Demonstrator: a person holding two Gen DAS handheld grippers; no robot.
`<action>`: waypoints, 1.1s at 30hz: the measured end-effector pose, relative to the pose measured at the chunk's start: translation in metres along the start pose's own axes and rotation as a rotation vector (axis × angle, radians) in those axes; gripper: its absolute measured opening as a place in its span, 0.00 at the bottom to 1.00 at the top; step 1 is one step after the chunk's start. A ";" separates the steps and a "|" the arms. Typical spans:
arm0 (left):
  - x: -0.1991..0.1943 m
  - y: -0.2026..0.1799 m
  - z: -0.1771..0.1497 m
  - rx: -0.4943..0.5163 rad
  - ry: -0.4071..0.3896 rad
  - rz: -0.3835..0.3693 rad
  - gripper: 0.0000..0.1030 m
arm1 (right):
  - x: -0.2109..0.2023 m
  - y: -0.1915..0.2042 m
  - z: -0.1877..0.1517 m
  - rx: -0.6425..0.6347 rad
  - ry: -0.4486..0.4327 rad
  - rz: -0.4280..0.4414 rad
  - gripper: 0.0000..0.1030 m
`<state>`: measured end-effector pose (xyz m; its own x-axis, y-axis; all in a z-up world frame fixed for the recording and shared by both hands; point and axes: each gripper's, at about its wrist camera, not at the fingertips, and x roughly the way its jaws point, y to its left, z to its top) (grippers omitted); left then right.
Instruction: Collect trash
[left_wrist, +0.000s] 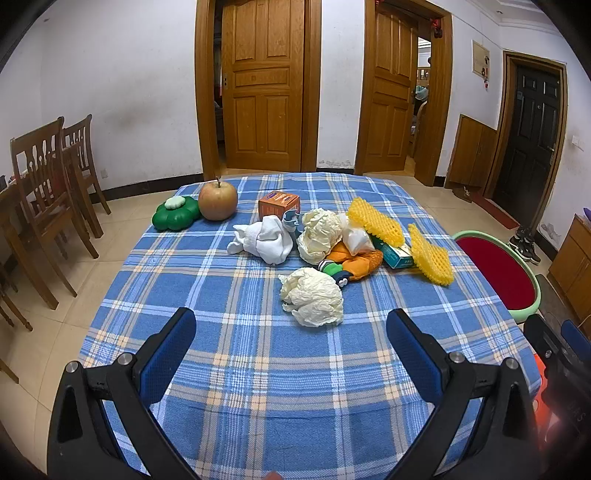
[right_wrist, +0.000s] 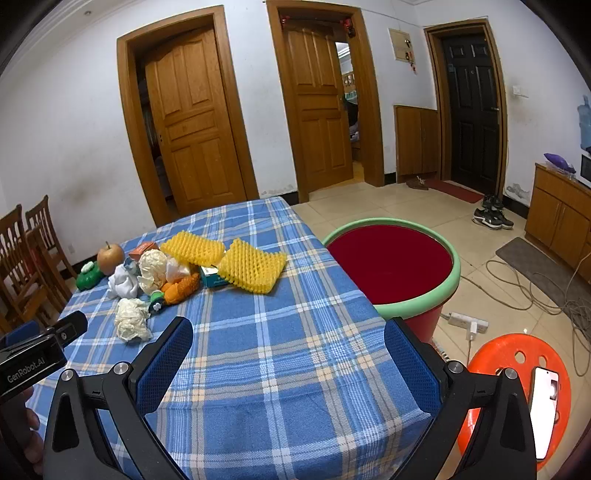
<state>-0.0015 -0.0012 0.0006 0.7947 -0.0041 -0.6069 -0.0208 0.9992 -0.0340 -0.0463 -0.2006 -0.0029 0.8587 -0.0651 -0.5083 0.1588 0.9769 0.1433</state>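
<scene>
tablecloth (left_wrist: 258, 369): blue plaid | foam nets (right_wrist: 255, 267): yellow | bin (right_wrist: 417, 299): red, green rim

Woven plaid tablecloth (left_wrist: 258, 369); crinkled paper wad (left_wrist: 312, 297); glossy apple (left_wrist: 218, 201).

Counter's got a blue plaid cloth (left_wrist: 240, 369) over it. Up at 11 o'clock sit a green flower-shaped container (left_wrist: 176, 213) and an apple (left_wrist: 218, 201), touching. Around 12 there's a small orange box (left_wrist: 279, 203), white socks (left_wrist: 263, 240), two crumpled paper wads (left_wrist: 313, 297) (left_wrist: 319, 230), an orange plush toy (left_wrist: 356, 264), and at 1 o'clock a teal box (left_wrist: 397, 254) under yellow foam fruit nets (left_wrist: 430, 254).
</scene>
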 end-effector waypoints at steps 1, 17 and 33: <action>0.000 0.000 0.000 0.000 -0.001 0.000 0.98 | 0.000 0.000 0.000 0.000 0.000 0.001 1.00; 0.002 0.000 -0.001 0.000 -0.002 0.000 0.98 | 0.000 0.000 0.000 -0.002 0.001 -0.001 1.00; 0.001 0.000 -0.001 -0.001 -0.003 0.000 0.98 | -0.001 0.000 0.000 -0.003 0.001 -0.001 1.00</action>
<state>-0.0012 -0.0012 -0.0005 0.7964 -0.0038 -0.6048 -0.0216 0.9992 -0.0347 -0.0466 -0.2001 -0.0021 0.8581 -0.0659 -0.5093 0.1581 0.9775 0.1399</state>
